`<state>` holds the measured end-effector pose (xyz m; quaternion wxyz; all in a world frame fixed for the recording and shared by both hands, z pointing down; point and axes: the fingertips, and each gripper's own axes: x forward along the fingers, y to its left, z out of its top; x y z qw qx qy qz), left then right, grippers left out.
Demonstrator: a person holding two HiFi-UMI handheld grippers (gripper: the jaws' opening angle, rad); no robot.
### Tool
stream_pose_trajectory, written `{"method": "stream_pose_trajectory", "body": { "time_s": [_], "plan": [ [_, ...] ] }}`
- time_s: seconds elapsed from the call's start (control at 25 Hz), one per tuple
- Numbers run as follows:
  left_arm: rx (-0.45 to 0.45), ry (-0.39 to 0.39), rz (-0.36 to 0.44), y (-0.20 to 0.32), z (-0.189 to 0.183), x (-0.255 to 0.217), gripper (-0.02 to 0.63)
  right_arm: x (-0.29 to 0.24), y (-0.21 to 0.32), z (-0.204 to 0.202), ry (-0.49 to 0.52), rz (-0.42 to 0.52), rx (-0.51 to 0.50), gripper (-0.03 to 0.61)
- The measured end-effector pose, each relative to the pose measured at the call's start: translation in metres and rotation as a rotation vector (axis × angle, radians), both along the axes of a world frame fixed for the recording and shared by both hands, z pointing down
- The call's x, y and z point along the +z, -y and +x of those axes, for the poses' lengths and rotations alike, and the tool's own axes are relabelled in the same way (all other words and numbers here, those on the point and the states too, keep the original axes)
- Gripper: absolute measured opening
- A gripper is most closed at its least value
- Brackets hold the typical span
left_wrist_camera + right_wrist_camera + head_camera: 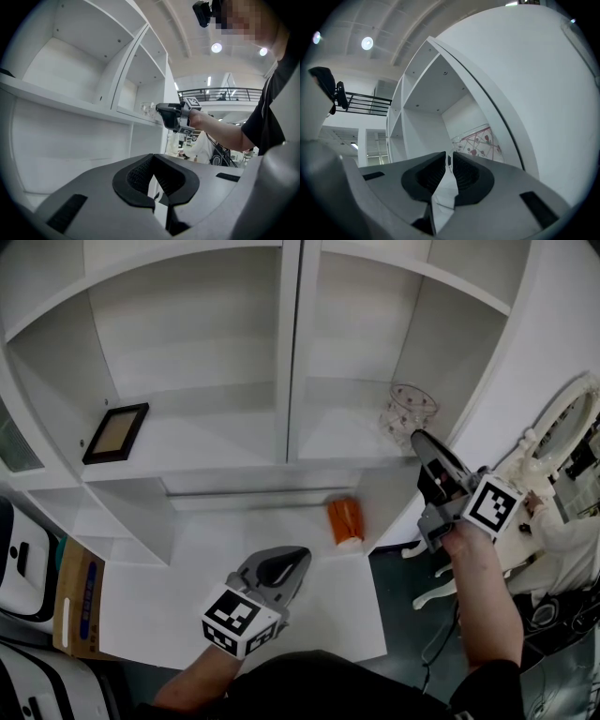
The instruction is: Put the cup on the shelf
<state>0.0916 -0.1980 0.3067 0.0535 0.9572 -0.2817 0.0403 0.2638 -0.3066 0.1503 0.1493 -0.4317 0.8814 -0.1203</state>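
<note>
A clear glass cup (410, 412) with a red line pattern stands at the right end of the white shelf (216, 442), close to the side wall. My right gripper (419, 440) reaches up to it, its narrow jaws pinching the cup's wall. Seen from the right gripper view, the cup (480, 142) rises just past the right gripper (449, 161). My left gripper (289, 570) hovers low over the desk, shut and holding nothing. The left gripper view looks past the left gripper (155, 176) towards the right gripper (169, 115) and the cup (146, 108).
An orange cup (344, 521) lies on its side on the white desk (187, 568) below the shelf. A dark picture frame (116, 432) lies on the left shelf bay. A cardboard box (80, 601) stands at the left, with white furniture (562, 427) at the right.
</note>
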Motion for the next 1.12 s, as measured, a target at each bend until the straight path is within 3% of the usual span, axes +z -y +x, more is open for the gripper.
{"method": "stream_pose_trajectory", "body": {
  "time_s": [0.28,0.76,1.12],
  "plan": [
    [0.0,-0.007,0.0,0.001,-0.004,0.0,0.011,0.002,-0.006,0.021,-0.01,0.003,0.141,0.038],
    [0.01,-0.011,-0.002,-0.003,-0.007,0.001,0.011,-0.001,0.003,0.014,-0.051,0.006,0.146,0.037],
    [0.006,-0.02,0.008,-0.005,-0.012,-0.002,0.011,-0.003,0.0,0.012,-0.185,0.029,0.221,0.037]
  ]
}}
